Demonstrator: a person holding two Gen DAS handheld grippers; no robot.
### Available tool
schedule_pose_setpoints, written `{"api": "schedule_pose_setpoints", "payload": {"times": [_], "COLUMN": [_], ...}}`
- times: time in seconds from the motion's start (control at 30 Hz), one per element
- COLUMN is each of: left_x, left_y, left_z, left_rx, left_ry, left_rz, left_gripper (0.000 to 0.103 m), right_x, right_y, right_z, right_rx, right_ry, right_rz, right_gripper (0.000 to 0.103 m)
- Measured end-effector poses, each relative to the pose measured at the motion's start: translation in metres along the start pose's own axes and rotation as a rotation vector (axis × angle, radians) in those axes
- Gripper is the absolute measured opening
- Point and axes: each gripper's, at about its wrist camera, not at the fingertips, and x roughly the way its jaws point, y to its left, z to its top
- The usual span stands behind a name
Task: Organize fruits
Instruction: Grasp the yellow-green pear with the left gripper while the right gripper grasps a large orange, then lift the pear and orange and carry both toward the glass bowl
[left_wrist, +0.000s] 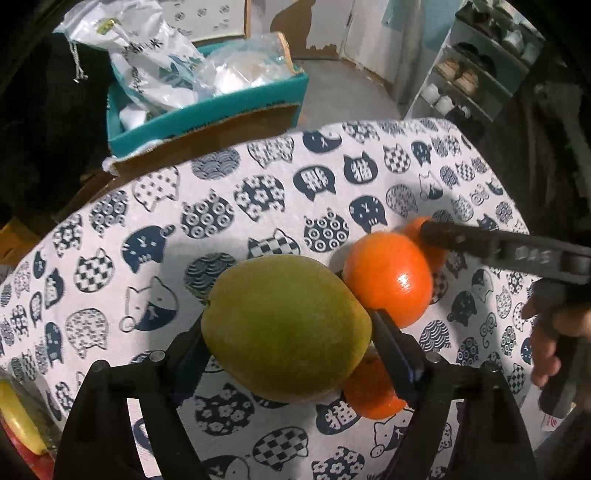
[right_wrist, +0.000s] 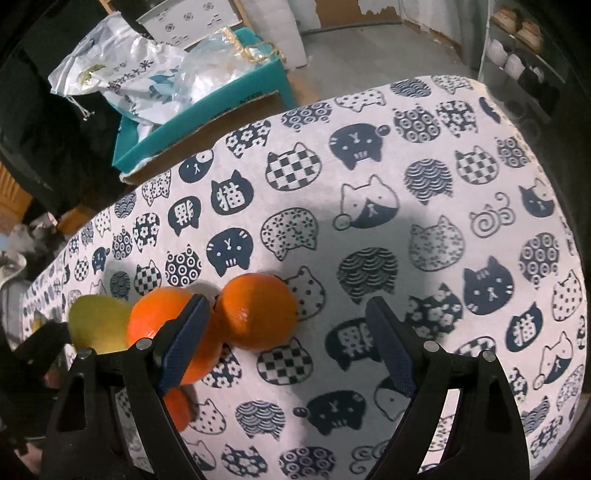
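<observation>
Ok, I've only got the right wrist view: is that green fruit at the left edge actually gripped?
Observer: Yes. The left wrist view shows the green mango between the left gripper's jaws, both pressed against its sides.
Operator: Any fruit I can't make out from here?
Observer: A banana, at that view's bottom left edge, to the left of the gripper.
</observation>
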Motion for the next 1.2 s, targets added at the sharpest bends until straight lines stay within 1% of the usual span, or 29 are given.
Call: {"api": "schedule_pose_setpoints", "payload": {"times": [0.13, 0.27, 0.33, 0.37, 0.4, 0.47, 0.57, 0.67, 0.8, 1.03, 1.2], "left_x": [-0.011, -0.015, -0.015, -0.015, -0.016, -0.017, -0.022, -0.029, -0.042, -0.068, -0.086], "left_y": [0.004, 0.012, 0.017, 0.019, 0.02, 0.022, 0.022, 0.021, 0.021, 0.018, 0.017], "left_z": [-0.001, -0.005, -0.007, -0.008, -0.009, -0.012, -0.013, -0.014, -0.014, -0.015, -0.015], "left_rx": [0.007, -0.011, -0.019, -0.025, -0.029, -0.032, -0.033, -0.035, -0.039, -0.045, -0.053], "left_ry": [-0.025, -0.027, -0.023, -0.023, -0.022, -0.024, -0.03, -0.043, -0.065, -0.112, -0.142], "left_rz": [0.013, 0.021, 0.02, 0.021, 0.021, 0.021, 0.019, 0.015, 0.011, 0.013, 0.014], "left_gripper": [0.084, 0.084, 0.084, 0.084, 0.084, 0.084, 0.084, 0.084, 0.084, 0.084, 0.084], "right_x": [0.01, 0.021, 0.022, 0.022, 0.022, 0.022, 0.021, 0.016, -0.001, -0.04, -0.066], "right_y": [0.006, 0.009, 0.011, 0.013, 0.014, 0.017, 0.023, 0.028, 0.035, 0.049, 0.06], "right_z": [0.0, -0.003, -0.004, -0.003, -0.003, -0.004, -0.007, -0.009, -0.012, -0.014, -0.013], "right_rx": [-0.01, -0.016, -0.032, -0.042, -0.052, -0.074, -0.112, -0.138, -0.171, -0.206, -0.222], "right_ry": [0.018, 0.043, 0.037, 0.038, 0.04, 0.041, 0.033, 0.016, -0.031, -0.113, -0.16], "right_rz": [-0.006, -0.008, -0.022, -0.03, -0.035, -0.045, -0.087, -0.101, -0.119, -0.123, -0.105], "right_gripper": [0.086, 0.075, 0.073, 0.069, 0.059, 0.049, 0.049, 0.049, 0.049, 0.049, 0.049]}}
